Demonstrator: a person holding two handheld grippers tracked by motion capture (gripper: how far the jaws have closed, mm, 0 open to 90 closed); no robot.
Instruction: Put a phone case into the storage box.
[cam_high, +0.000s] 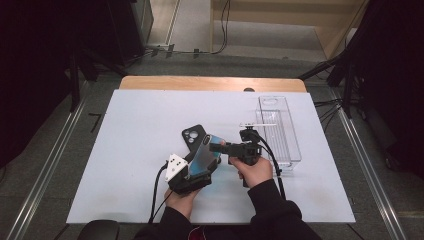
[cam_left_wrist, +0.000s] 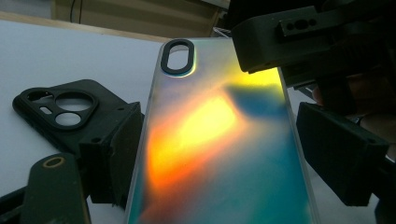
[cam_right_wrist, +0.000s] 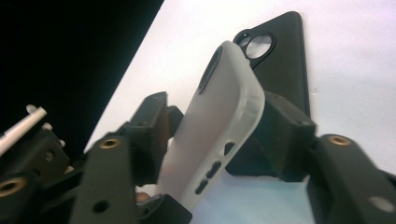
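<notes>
The left gripper pinched the iridescent phone case across its width, one jaw on each long edge, holding it tilted above the white counter. The case's long axis ran up and away from that gripper, camera cutout farthest off. The right gripper reached in from the side at the case's far right edge; whether it was spread or pressed together could not be told. A black phone case lay flat just behind, a clear box farther right.

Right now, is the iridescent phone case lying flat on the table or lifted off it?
Lifted: the iridescent case is tilted above the table, clamped between the left tool's jaws; the black case lies flat behind.
</notes>
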